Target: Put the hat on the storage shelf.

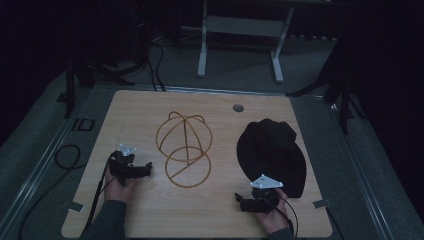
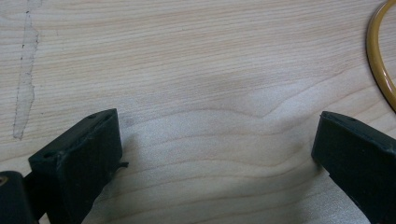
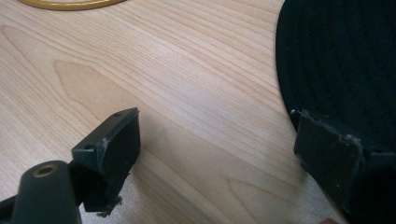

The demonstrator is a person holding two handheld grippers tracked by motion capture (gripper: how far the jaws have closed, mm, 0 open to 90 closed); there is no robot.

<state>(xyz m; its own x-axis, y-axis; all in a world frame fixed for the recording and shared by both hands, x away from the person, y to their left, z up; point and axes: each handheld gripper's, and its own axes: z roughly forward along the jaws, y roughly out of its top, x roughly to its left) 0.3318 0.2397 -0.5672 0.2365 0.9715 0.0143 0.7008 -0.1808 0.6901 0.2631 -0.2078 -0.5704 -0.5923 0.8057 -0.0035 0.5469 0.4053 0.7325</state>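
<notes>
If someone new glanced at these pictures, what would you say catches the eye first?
Probably the golden wire hat stand, a domed frame on a ring base, at the middle of the wooden table. Next, the black cap lying to its right. Each hand holds an open claw near the front edge: left claw, right claw.

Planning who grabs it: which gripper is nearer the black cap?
Right. The right gripper sits at the near brim of the black cap, jaws open; the left gripper is across the wire stand.
</notes>
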